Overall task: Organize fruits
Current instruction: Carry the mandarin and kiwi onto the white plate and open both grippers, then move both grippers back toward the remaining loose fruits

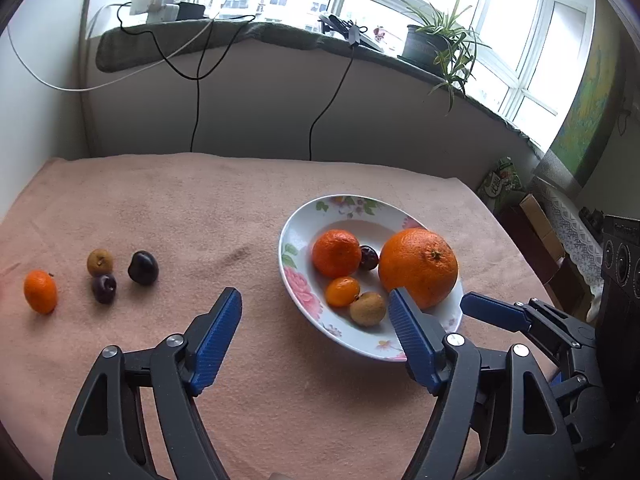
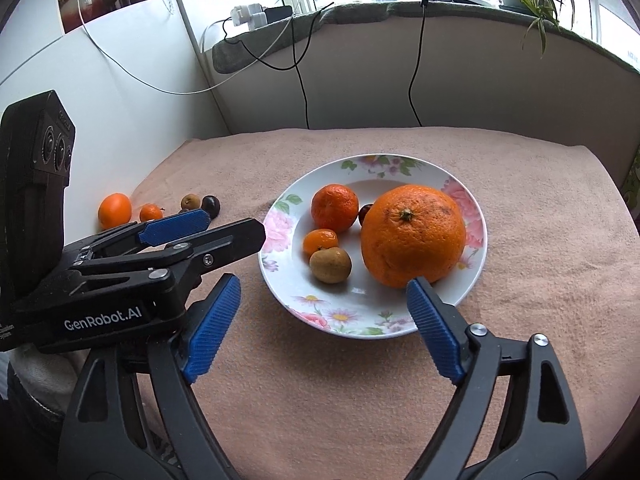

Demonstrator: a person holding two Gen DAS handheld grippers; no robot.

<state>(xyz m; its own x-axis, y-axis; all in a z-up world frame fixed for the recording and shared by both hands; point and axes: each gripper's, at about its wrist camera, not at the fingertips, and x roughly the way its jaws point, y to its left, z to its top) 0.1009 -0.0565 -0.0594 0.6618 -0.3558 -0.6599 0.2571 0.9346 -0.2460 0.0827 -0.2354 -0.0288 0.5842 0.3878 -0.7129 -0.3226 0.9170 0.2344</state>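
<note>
A floral plate (image 1: 298,236) (image 2: 404,166) holds a big orange (image 1: 418,266) (image 2: 414,236), a mandarin (image 1: 336,253) (image 2: 334,207), a small orange fruit (image 1: 342,291) (image 2: 320,242), a brown fruit (image 1: 368,309) (image 2: 330,265) and a dark plum (image 1: 369,257). Loose on the cloth at the left lie a small mandarin (image 1: 40,291) (image 2: 151,212), a brown fruit (image 1: 99,262) (image 2: 190,201) and two dark plums (image 1: 143,267) (image 1: 104,288); another orange (image 2: 115,210) shows in the right wrist view. My left gripper (image 1: 314,306) is open and empty beside the plate. My right gripper (image 2: 324,292) is open and empty over the plate's near rim.
A pink cloth (image 1: 240,216) covers the table. A wall and window sill with cables (image 1: 196,80) and a potted plant (image 1: 436,40) stand behind. The other gripper shows at the right edge of the left wrist view (image 1: 520,320) and at the left of the right wrist view (image 2: 120,264).
</note>
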